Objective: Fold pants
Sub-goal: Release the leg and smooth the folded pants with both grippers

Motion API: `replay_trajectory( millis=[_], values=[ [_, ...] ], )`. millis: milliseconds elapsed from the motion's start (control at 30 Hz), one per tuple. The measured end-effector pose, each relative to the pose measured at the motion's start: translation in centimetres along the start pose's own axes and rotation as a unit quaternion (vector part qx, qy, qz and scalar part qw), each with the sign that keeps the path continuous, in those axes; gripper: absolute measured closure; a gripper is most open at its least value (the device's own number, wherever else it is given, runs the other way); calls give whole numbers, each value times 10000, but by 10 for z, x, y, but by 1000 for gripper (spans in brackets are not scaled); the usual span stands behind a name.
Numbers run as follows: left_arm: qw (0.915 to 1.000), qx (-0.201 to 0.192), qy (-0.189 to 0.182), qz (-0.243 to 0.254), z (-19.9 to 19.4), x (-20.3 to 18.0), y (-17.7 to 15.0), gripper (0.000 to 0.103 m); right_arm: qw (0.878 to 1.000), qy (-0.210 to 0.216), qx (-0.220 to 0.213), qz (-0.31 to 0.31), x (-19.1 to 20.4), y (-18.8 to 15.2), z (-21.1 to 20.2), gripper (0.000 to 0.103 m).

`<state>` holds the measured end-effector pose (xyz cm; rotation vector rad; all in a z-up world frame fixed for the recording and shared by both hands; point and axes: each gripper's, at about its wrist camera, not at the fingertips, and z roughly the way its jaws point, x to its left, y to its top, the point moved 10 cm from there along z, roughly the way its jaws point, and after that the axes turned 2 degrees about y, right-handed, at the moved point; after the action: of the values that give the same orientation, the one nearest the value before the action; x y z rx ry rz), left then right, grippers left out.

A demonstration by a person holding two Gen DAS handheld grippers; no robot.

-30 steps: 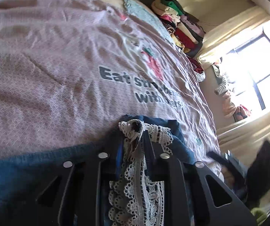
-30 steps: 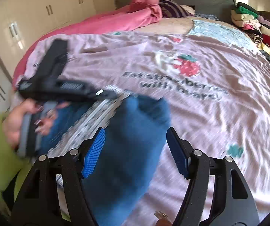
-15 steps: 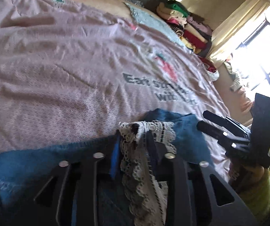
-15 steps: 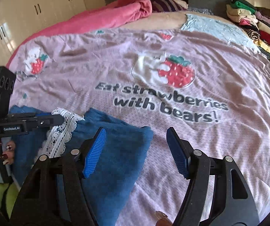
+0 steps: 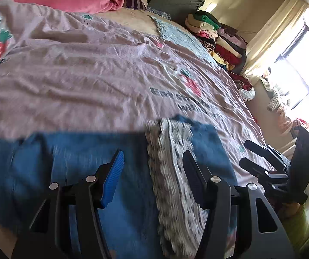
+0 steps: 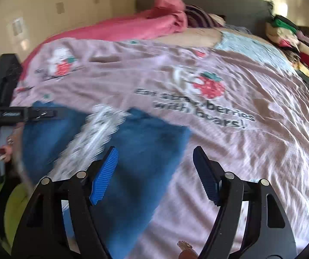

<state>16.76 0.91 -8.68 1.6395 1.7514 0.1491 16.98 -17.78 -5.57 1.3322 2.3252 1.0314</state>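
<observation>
Left wrist view: the blue pants [image 5: 89, 164] with their lace trim [image 5: 171, 172] are smeared by motion blur and cut off at the lower edge; they lie at the near edge of the bed [image 5: 89, 82]. The left gripper [image 5: 152, 168] has just been opening; its jaws stand apart, with the trim seen between them, unclamped.

Right wrist view: the pants [image 6: 145, 142] are blurred too. The right gripper [image 6: 154, 164] is held wide, gripping nothing, above pants and bedcover.
</observation>
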Motion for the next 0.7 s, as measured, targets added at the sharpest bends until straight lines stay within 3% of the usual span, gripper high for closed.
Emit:
replay_trajectory(
  millis=[100,333,500,633,667,700],
  values=[
    [10000,82,1,57,-13,-6,-26,47,9995,265,109,-101,22,-18,-10,38],
    [9983,312,-432,-236,-27,-20,-77,47,9964,575,572,-244,52,-61,-10,38],
    [9965,769,-186,-256,-6,-21,-107,48,9960,599,635,-176,56,-70,-7,38],
    [9969,731,231,-148,15,-21,-110,48,9959,588,671,-112,56,-72,-5,38],
    [9974,676,249,-88,16,-24,-108,49,9960,577,677,-125,55,-72,-5,38],
    [9977,629,254,85,16,-28,-107,72,9960,550,688,-136,54,-72,-4,38]
  ],
)
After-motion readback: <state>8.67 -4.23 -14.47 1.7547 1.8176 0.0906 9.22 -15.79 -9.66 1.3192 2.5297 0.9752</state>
